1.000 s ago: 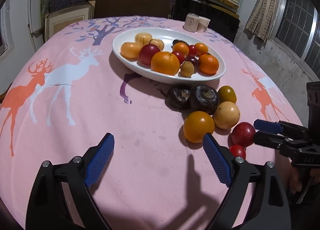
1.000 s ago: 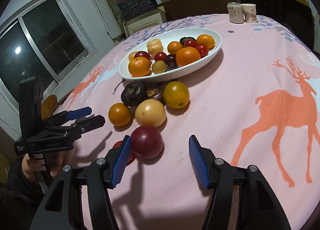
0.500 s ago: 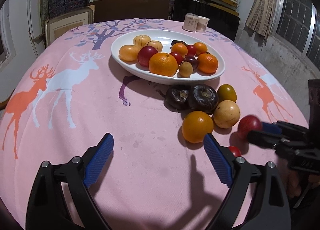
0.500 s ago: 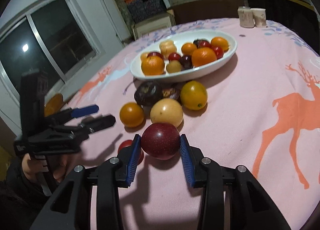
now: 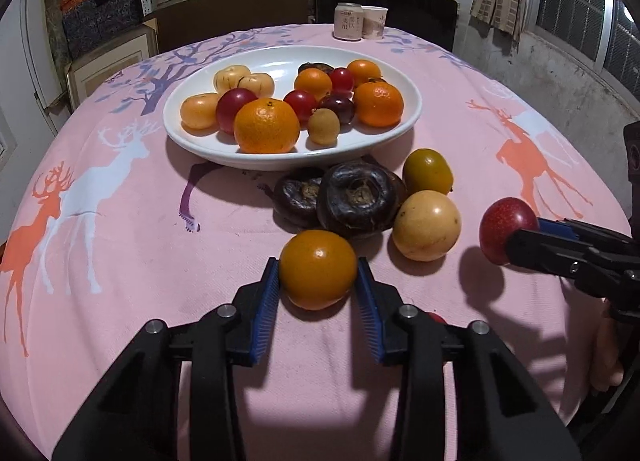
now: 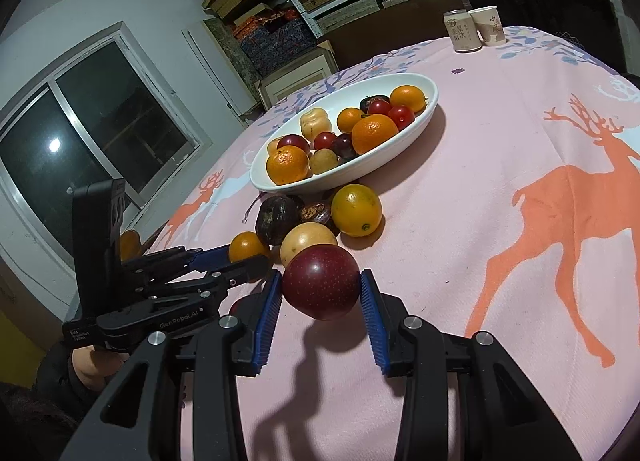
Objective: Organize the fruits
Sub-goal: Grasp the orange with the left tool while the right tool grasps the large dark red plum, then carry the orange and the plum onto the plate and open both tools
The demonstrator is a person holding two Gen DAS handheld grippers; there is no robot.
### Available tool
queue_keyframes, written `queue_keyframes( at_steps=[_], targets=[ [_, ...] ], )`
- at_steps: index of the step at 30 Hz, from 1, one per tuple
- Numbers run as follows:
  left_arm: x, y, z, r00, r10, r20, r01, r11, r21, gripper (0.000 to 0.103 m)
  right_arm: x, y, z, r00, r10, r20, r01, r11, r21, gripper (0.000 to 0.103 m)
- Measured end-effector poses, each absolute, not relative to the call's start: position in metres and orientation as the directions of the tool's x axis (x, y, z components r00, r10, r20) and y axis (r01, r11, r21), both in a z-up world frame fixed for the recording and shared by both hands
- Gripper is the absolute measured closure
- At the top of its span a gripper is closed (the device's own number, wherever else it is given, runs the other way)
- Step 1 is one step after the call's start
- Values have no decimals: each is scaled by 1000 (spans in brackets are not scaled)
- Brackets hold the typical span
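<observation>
My left gripper [image 5: 317, 261] is closing its jaws, and the blue pads touch both sides of an orange fruit [image 5: 318, 277] that rests on the pink cloth. My right gripper [image 6: 320, 273] is shut on a dark red fruit [image 6: 322, 289] and holds it just above the cloth, right of the left gripper. Loose on the cloth beyond lie two dark fruits [image 5: 356, 197], a yellow fruit [image 5: 426, 225] and a greenish-orange fruit [image 5: 428, 171]. A small red fruit [image 5: 436, 317] peeks out behind my left gripper's right finger. The white oval plate [image 5: 408, 121] behind holds several fruits.
A can [image 5: 348, 21] and a paper cup [image 5: 374, 23] stand at the table's far edge. Shelves with boxes fill the back wall. A hand [image 6: 96, 373] holds the left gripper at the table's near left edge.
My left gripper moved forward to the orange fruit and its jaws closed around it. My right gripper shut on the dark red fruit and raised it off the cloth.
</observation>
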State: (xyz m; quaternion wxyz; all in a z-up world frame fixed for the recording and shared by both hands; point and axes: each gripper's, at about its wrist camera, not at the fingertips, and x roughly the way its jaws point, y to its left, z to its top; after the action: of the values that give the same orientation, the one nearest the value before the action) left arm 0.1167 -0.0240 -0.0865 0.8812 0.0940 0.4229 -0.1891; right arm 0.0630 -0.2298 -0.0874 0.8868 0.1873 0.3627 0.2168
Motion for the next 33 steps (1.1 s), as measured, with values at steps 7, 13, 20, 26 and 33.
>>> queue_keyframes(
  at_steps=[7, 13, 20, 26, 33],
  targets=[
    [109, -11, -77, 602, -313, -735, 402, 914, -60, 66, 62, -229, -87, 647, 520, -559, -253, 837, 486, 63],
    [103, -5, -74, 608, -323, -725, 395, 915, -76, 66, 62, -230, -87, 648, 518, -558, -247, 836, 489, 63],
    [110, 3, -43, 643, -332, -690, 402, 913, -66, 66, 76, -233, -66, 651, 471, -595, -232, 870, 435, 63],
    [160, -2, -8, 664, -333, -670, 407, 912, -51, 66, 122, -234, -9, 696, 439, -569, -263, 892, 367, 63],
    [236, -25, 0, 640, -334, -692, 407, 911, -64, 66, 212, -221, 7, 681, 403, -611, -233, 911, 341, 63]
  ],
)
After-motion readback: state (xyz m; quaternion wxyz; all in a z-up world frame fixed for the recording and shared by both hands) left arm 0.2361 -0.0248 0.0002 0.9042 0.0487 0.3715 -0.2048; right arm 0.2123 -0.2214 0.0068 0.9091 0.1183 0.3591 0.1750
